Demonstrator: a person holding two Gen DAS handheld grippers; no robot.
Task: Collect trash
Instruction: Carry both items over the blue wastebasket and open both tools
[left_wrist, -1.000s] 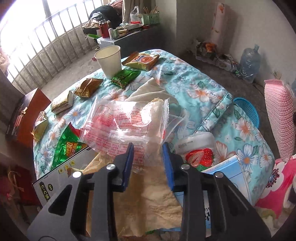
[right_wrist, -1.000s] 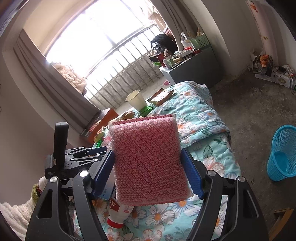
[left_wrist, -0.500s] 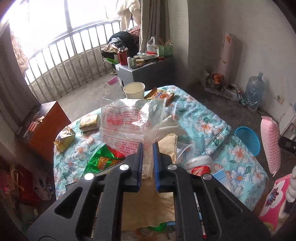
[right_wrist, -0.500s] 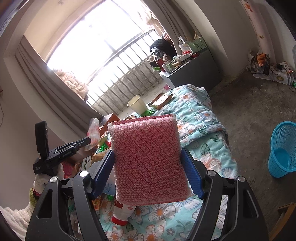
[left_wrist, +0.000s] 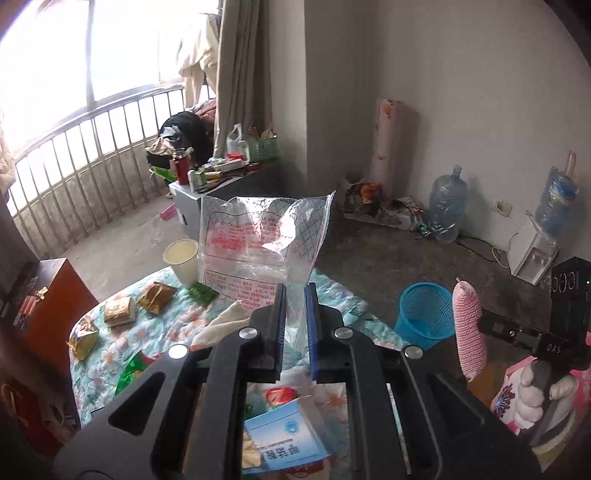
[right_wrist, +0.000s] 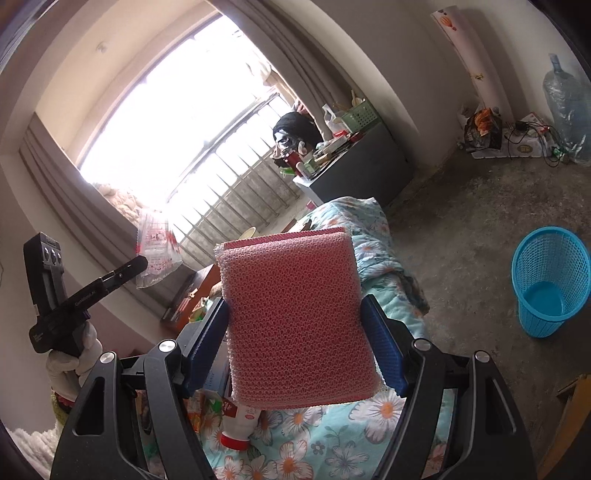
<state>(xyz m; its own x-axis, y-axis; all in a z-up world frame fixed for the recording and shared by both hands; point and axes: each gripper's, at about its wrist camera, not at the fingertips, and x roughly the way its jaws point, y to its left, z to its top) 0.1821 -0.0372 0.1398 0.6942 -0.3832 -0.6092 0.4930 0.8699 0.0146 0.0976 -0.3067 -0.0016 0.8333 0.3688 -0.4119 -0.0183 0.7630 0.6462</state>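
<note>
My left gripper (left_wrist: 294, 295) is shut on a clear plastic bag (left_wrist: 258, 243) printed in red, held up above the table. The same bag (right_wrist: 155, 251) hangs from that gripper at the left of the right wrist view. My right gripper (right_wrist: 295, 317) is shut on a pink foam mesh pad (right_wrist: 295, 317), its blue fingers (right_wrist: 384, 347) pressing both sides. The pad (left_wrist: 468, 328) shows edge-on at the right of the left wrist view. A blue mesh waste basket (right_wrist: 550, 280) stands on the floor to the right, also seen as basket (left_wrist: 424, 314).
The table under a floral cloth (left_wrist: 122, 339) carries a paper cup (left_wrist: 181, 258), gold wrappers (left_wrist: 118, 310), green wrappers (left_wrist: 201, 293), a white bottle (right_wrist: 236, 424) and a blue-white leaflet (left_wrist: 284, 439). A red-brown box (left_wrist: 55, 295) stands left. Water jugs (left_wrist: 445, 203) line the wall.
The left gripper closed on the clear bag and lifted it off the table, tilting upward. The right gripper swung sideways with the pink pad, bringing the basket closer in its view.
</note>
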